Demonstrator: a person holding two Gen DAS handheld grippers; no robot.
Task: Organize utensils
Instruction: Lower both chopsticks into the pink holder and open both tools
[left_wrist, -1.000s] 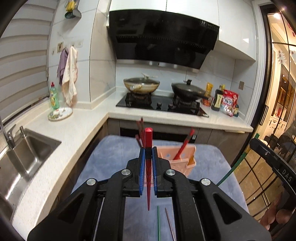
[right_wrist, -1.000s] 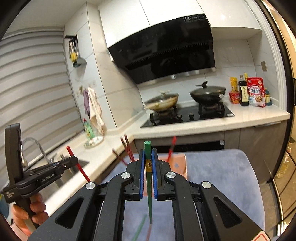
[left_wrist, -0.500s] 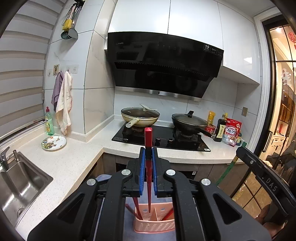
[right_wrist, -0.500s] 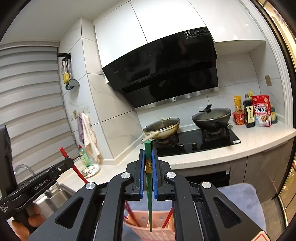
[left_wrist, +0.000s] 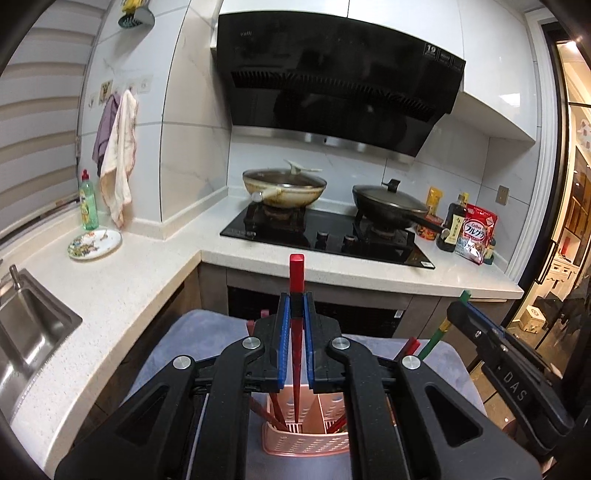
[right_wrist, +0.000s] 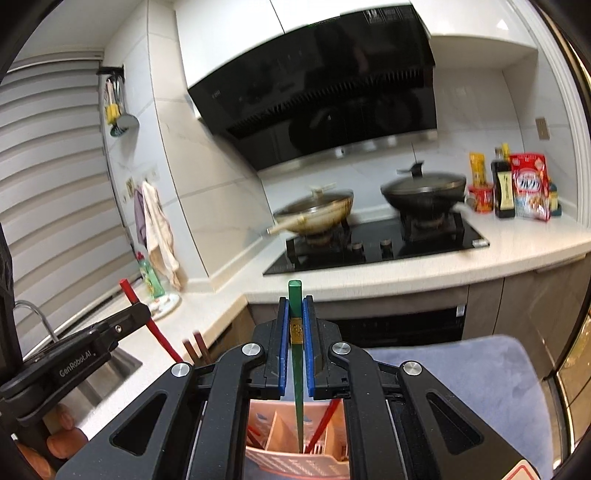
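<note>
Kitchen: white marble-tiled walls (left_wrist: 192, 155), black range hood (left_wrist: 332, 88), white speckled L-shaped countertop (left_wrist: 122, 280), steel sink (left_wrist: 26, 332), slatted window blinds (left_wrist: 33, 140).

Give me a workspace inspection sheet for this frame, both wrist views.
Surface: grey cloth under the pink holder.
Job's things: red chopstick and green chopstick, both upright, tips down in the holder; more red chopsticks already inside.
Clutter: dirty plate, soap bottle.
Grippers: left tongs shut on the red chopstick; right tongs shut on the green chopstick.
Cables: nothing seen.
Surroundings: sink, two lidded woks on the hob.
</note>
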